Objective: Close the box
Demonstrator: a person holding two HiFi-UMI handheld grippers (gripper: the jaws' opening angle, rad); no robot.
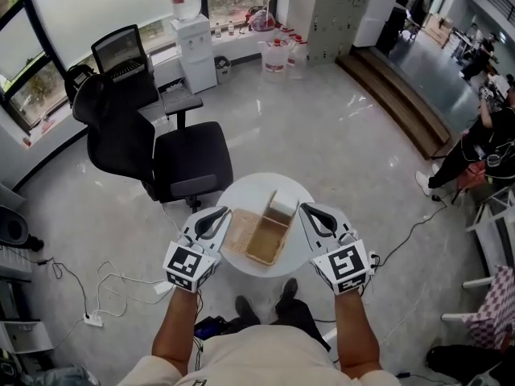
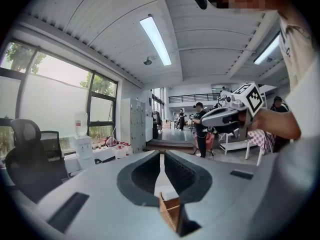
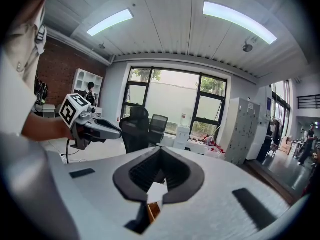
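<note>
An open cardboard box [image 1: 262, 240] sits on a small round white table [image 1: 241, 190], with one brown flap folded out to the left and a white flap [image 1: 283, 203] standing at its far right corner. My left gripper [image 1: 219, 214] hovers just left of the box, jaws shut and empty. My right gripper [image 1: 309, 209] hovers just right of it near the white flap, also shut and empty. In the left gripper view the closed left gripper [image 2: 161, 158] points past a box corner [image 2: 170, 211] towards the right gripper [image 2: 230, 117]. The right gripper view shows the box edge [image 3: 152, 210] below its closed jaws.
A black office chair [image 1: 165, 155] stands close behind the table on the left. A water dispenser [image 1: 193, 51] is by the windows. Cables and a power strip [image 1: 95, 320] lie on the floor at left. A person [image 1: 475, 147] stands far right, and wooden steps [image 1: 394, 95] run at back right.
</note>
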